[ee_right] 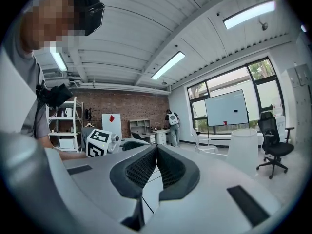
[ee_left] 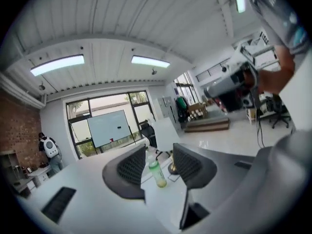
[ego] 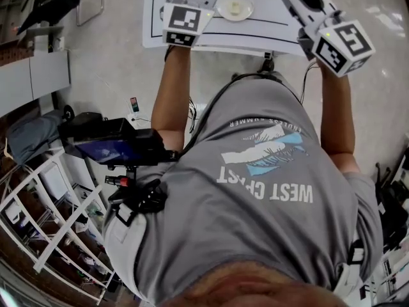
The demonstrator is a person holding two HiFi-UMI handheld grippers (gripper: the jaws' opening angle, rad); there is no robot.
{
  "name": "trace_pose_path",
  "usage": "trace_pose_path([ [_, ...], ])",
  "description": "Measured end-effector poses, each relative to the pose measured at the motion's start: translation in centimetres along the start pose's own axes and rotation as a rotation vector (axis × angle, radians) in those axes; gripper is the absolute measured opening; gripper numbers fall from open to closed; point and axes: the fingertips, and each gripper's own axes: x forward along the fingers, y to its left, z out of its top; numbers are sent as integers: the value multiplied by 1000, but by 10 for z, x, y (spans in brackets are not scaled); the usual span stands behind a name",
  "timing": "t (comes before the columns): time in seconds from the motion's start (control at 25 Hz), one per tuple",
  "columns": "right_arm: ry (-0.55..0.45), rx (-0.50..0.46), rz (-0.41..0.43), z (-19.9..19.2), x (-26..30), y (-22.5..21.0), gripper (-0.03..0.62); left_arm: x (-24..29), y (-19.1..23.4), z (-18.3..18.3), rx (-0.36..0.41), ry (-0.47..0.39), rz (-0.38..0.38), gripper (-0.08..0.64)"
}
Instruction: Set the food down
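red brick wall (ee_right: 122,113) is backing the office; white line-marked tabletop (ego: 265,8) is carrying a pale round plate (ego: 234,8); left claw (ee_left: 158,161) is gaping apart, right claw (ee_right: 156,167) is pressing closed.

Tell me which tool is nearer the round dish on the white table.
Left. In the head view the left tool lies just left of the round dish; the right tool is off to its right, with more bare table between.

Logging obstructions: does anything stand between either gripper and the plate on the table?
Nothing visible does. The plate lies on the white sheet between the left gripper, jaws apart, and the right gripper, jaws together; only bare sheet separates them.
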Motion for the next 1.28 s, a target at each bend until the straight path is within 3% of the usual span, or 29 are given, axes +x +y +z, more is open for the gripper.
trace_pose_path([
  [0.2,-87,-37,55,24,-10,13,9,-56,22,79,-148,-270,11,148],
  [0.32,-117,-47,82,36,-16,22,9,-92,33,108,-237,-383,0,98],
  [0.44,-135,-59,89,43,-23,26,8,-118,36,123,-277,-444,-16,38],
  [0.48,-138,-67,87,45,-25,27,8,-124,36,125,-297,-456,-31,8],
  [0.64,-136,-76,92,50,-31,27,8,-135,35,123,-373,-461,-65,8],
  [1.28,-113,-52,86,44,-34,22,8,-124,27,102,-402,-406,-76,8],
])
